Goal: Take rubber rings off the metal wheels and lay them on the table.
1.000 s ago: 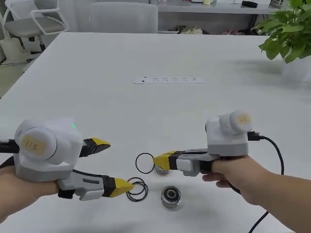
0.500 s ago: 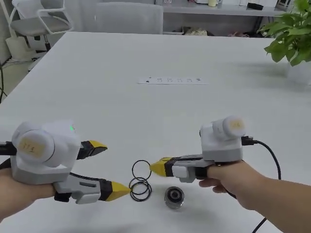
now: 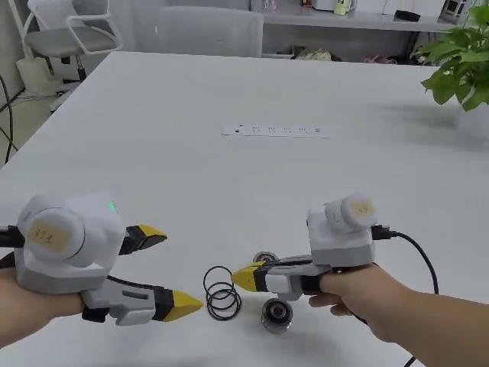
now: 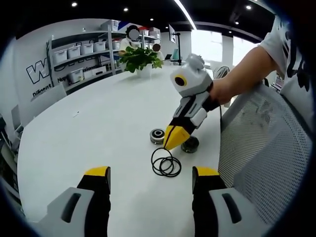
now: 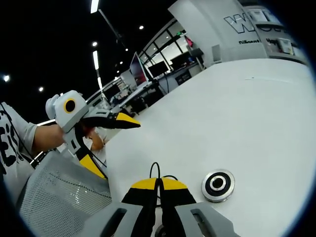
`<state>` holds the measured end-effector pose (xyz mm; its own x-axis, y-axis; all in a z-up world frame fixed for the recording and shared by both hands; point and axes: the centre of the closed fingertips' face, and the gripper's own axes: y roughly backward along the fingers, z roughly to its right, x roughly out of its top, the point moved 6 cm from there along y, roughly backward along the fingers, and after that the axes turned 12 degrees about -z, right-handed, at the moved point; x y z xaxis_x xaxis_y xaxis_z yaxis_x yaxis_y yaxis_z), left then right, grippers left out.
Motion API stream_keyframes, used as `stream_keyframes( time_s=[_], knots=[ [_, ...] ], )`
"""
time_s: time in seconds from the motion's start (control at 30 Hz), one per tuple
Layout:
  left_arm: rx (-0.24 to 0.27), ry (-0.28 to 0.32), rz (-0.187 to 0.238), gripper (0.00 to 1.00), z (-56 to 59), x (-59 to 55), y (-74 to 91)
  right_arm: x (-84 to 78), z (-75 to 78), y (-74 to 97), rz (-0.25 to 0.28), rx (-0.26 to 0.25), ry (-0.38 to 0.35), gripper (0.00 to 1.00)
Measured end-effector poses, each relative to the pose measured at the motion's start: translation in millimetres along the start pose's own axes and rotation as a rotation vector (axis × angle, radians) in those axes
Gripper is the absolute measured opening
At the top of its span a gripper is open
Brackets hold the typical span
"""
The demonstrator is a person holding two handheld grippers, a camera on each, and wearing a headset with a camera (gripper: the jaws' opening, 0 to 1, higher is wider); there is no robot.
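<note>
Hovering just left of the pile of thin black rubber rings (image 3: 221, 294) on the white table (image 3: 229, 176), the left gripper (image 3: 168, 267) has its 2 yellow-tipped jaws spread wide, nothing between them. On the pile's right, the right gripper (image 3: 238, 277) has its jaws pressed tight together at the pile's edge, and its own view shows 1 of those rings running into the seam, pinched! 1 silver metal wheel (image 3: 276, 313) sits just right of the pile. The other silver metal wheel (image 3: 265, 258) lies right of the pile and farther back, half hidden behind that gripper.
</note>
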<state>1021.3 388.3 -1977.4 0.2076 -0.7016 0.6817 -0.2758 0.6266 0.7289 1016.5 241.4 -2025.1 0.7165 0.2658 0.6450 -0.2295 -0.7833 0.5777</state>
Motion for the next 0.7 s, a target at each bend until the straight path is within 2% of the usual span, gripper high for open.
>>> stream_keyframes(
  time_s=[0.4, 0.7],
  knots=[
    [-0.004, -0.004, -0.008, 0.65, -0.6, -0.9, -2.4, -3.6, -1.4, -3.0, -0.020, 0.000, 0.014, 0.00],
    [-0.004, -0.005, -0.010, 0.65, -0.4, -0.8, -1.6, -5.5, -1.5, -3.7, -0.029, -0.013, 0.023, 0.11]
  ],
)
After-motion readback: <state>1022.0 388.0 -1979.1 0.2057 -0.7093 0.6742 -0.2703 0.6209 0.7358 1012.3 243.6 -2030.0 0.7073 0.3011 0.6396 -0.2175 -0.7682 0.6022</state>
